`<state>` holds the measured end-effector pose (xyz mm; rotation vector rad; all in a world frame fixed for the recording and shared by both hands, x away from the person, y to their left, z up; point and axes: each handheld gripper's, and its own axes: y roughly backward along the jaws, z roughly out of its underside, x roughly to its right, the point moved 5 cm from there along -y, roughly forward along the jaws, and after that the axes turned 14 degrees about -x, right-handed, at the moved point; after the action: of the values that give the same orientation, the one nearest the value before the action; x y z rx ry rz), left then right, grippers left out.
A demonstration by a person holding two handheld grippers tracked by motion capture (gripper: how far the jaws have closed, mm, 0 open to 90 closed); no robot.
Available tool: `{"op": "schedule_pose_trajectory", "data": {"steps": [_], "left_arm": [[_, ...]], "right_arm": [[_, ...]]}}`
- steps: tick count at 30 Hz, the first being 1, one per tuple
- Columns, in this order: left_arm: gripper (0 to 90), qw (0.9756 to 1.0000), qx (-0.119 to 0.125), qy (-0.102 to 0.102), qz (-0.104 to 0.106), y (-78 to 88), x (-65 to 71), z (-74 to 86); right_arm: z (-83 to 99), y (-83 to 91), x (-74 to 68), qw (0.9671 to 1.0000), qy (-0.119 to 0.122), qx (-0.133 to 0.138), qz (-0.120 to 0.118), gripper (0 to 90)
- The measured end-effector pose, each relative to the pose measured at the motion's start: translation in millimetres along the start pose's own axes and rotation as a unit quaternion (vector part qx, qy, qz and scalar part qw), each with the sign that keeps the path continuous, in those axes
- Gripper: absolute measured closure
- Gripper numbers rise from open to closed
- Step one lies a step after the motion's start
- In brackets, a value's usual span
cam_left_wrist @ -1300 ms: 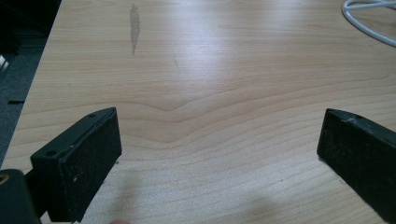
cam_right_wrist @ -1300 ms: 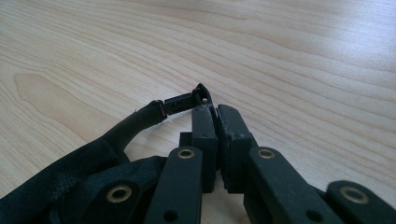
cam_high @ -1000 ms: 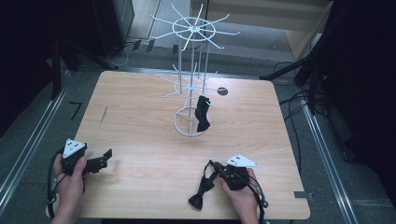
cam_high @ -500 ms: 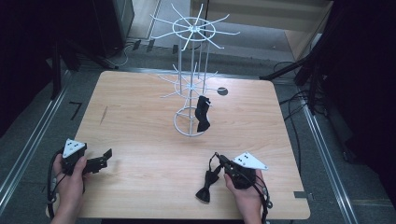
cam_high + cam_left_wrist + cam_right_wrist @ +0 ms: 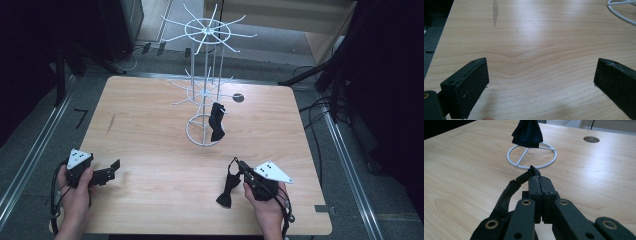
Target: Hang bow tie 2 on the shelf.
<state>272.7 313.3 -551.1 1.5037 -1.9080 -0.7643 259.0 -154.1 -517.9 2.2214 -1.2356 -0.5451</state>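
Gripping a bow tie's strap [image 5: 524, 178], right claw [image 5: 239, 167] clamped; left claw [image 5: 541, 82] gaping, empty.

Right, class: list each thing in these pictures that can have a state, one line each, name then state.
Left gripper: open, nothing between its fingers, low over the table.
Right gripper: shut on the strap of the bow tie.
Bow tie: hanging from the right gripper, lower end near the table.
Second bow tie: hung on the wire rack.
Wire rack: upright; other hooks bare.
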Motion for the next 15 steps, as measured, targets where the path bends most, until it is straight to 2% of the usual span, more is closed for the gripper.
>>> {"op": "schedule_pose_trajectory", "data": {"steps": [6, 15], "left_arm": [[0.1, 1.0, 0.0, 0.0, 0.0, 0.0, 0.0, 0.0], [0.1, 1.0, 0.001, 0.002, 0.0, -0.2, -0.2, -0.1]], "right_arm": [[-8.4, 8.4, 4.0, 0.9998, 0.001, 0.019, 0.006, 90.0], [-22.1, 22.3, 16.8, 0.9987, -0.01, 0.046, 0.021, 90.0]]}}
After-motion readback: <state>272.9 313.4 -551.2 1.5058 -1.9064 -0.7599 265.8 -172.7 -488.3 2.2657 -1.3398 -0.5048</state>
